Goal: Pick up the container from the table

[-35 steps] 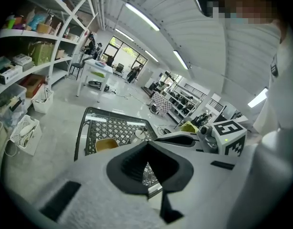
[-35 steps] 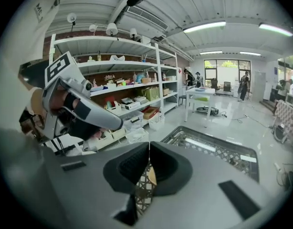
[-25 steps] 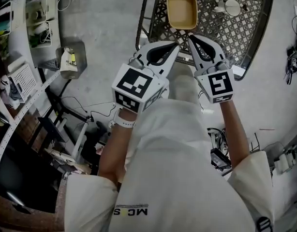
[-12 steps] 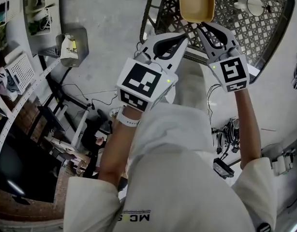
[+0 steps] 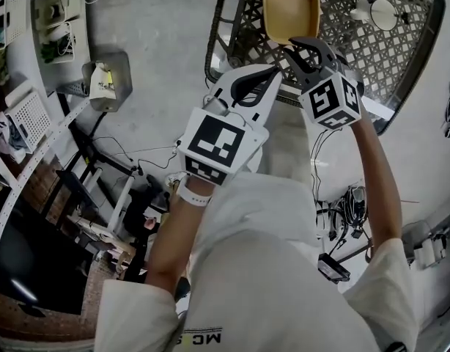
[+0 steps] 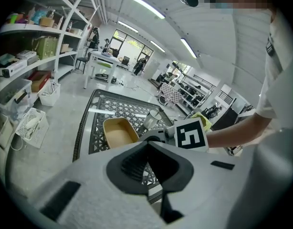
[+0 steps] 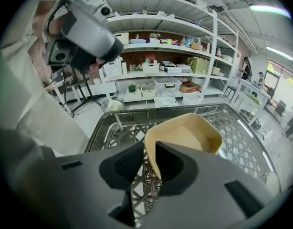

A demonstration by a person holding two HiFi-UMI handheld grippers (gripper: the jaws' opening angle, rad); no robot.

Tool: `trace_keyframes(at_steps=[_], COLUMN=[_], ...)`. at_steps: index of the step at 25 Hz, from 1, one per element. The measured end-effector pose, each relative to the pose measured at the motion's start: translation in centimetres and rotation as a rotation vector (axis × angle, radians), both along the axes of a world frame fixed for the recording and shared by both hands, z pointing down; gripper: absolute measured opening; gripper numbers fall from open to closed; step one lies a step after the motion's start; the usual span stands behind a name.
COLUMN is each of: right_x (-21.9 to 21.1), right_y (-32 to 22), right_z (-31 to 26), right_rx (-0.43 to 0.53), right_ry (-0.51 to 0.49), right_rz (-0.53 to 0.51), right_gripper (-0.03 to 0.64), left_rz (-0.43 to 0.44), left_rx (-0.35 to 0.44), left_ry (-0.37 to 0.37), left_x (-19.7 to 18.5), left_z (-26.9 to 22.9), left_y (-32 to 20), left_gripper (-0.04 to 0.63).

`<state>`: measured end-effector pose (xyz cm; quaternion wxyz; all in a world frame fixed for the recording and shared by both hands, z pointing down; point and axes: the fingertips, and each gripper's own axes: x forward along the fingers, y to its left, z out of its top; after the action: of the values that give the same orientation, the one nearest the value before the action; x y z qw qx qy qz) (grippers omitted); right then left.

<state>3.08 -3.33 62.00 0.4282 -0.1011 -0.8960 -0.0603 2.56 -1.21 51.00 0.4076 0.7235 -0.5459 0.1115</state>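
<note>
1. Right gripper view: my right gripper [image 7: 150, 149] has the near wall of the tan, tub-shaped plastic container [image 7: 189, 137] between its jaws. One jaw is inside the tub and one is outside. The jaws look pressed onto the wall, so I think they are pinching it.
2. The container sits in the middle of that picture, on the dark metal table with a criss-cross top [image 7: 251, 147]. Its bottom looks flat on the table, so I don't think it is lifted yet.
3. In the head view, the container [image 5: 291, 6] is at the top middle of the frame. My right gripper [image 5: 302, 50] touches its near edge from below. The table [image 5: 335, 42] fills the upper right.
4. In the left gripper view, my left gripper [image 6: 147, 144] has its jaws pressed together with nothing in them. In the head view it [image 5: 265, 75] hangs near the table edge, left of my right gripper, and does not touch the container [image 6: 119, 132].
5. What looks done: I reached the container and took hold of its wall. What is left: lift it up off the table. Holding just one thin wall, the tub might tip, so I should lift it slowly.
</note>
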Motion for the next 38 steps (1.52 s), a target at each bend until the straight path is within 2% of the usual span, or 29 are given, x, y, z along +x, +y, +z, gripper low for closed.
trace_keyframes(at_steps=[8, 12, 23, 38], right_x=[0.4, 0.4, -0.3, 0.0], right_y=[0.1, -0.1, -0.3, -0.1], right_z=[2.8, 3.2, -1.4, -12.9], right_rx=[0.161, 0.229, 0.198, 0.265], right_ry=[0.083, 0.096, 0.032, -0.073], right_rz=[-0.159, -0.2, -0.072, 0.093], right_gripper=[0.086, 0.034, 0.028, 0.028], left_rz=[-0.002, -0.001, 0.013, 0.041], left_rx=[0.003, -0.001, 0.024, 0.103], left_ry=[-0.005, -0.007, -0.032, -0.059], left_x=[0.1, -0.2, -1.6, -2.6], left_z=[-0.3, -0.5, -2.6, -9.3], left_y=[0.6, 1.2, 1.1, 1.8], left_gripper=[0.023, 0.023, 0.023, 0.023])
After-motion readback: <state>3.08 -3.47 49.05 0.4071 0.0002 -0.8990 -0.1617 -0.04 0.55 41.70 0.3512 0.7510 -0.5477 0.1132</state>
